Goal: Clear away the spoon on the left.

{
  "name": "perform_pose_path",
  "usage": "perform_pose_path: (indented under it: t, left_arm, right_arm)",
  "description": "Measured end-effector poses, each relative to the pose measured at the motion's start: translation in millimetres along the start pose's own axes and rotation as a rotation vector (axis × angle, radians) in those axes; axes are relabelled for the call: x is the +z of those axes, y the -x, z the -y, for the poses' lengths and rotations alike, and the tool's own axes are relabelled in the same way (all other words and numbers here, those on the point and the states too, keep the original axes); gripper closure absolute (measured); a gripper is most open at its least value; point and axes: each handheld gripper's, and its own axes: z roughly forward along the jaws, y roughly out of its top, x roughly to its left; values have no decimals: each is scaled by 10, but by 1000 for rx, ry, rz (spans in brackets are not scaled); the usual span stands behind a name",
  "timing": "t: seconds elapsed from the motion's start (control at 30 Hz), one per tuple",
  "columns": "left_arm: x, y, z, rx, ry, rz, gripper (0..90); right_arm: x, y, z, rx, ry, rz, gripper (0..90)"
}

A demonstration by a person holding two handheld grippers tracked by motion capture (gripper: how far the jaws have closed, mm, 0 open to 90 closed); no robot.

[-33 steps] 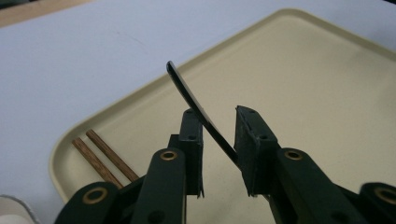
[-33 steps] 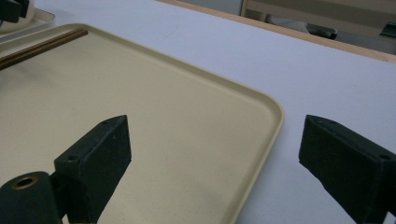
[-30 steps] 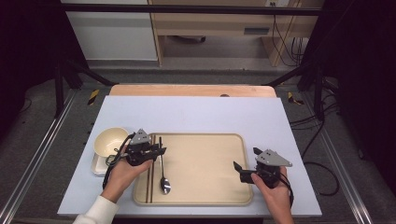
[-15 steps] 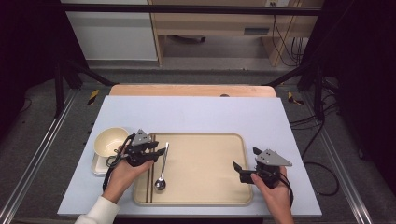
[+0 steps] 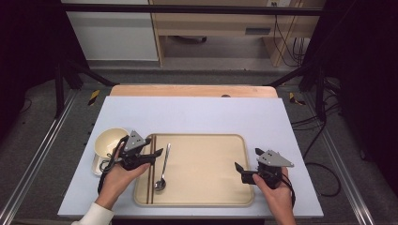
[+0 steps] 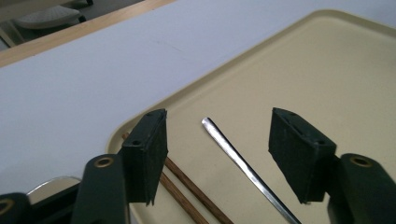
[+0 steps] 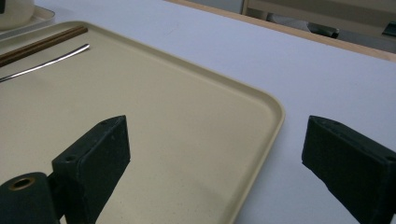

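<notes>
- Spoon [image 5: 163,167] is down on the tray [image 5: 206,199], lying free — handle toward the far rim, bowl toward you, just right of the chopsticks [image 5: 150,168].
- Your left gripper [image 5: 158,153] has just been opening its jaws; in the left gripper view the spoon handle [image 6: 243,165] lies on the tray in the gap between them, and neither pad [image 6: 149,151] touches it. That reads as a release — the placing step looks finished.
- Left hand [image 5: 117,176] sits low at the tray's left edge, gripper pointing across toward the middle, nearly level.
- Right gripper [image 5: 245,165] waits at the tray's right edge, jaws wide apart with nothing between — its own view has one jaw over the tray [image 7: 261,100], the other over the white table [image 7: 327,70].
- Right hand [image 5: 277,190] rests near the front right corner, gripper aimed left across the tray.
- Next, I'd say: draw your left gripper back clear of the handle without nudging it, mind the chopsticks [image 6: 187,186] right beside your left jaw.
- Bowl [image 5: 109,142] stands just off the tray's left side, behind your left gripper — a likely next pick, if anything.
</notes>
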Motion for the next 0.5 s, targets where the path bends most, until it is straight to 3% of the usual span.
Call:
perform_pose_path:
  t: [0.1,0.33,0.5]
  left_arm:
    - [-55,-11,-11,11,6,-18,304]
    - [-197,-53,-60,-7,62,-38,171]
    - [-316,-69,-102,11,80,-47,127]
  right_arm:
    - [0,4,4,-1,1,5,80]
    - [4,19,14,-13,4,14,88]
    - [-1,28,17,-15,8,26,87]
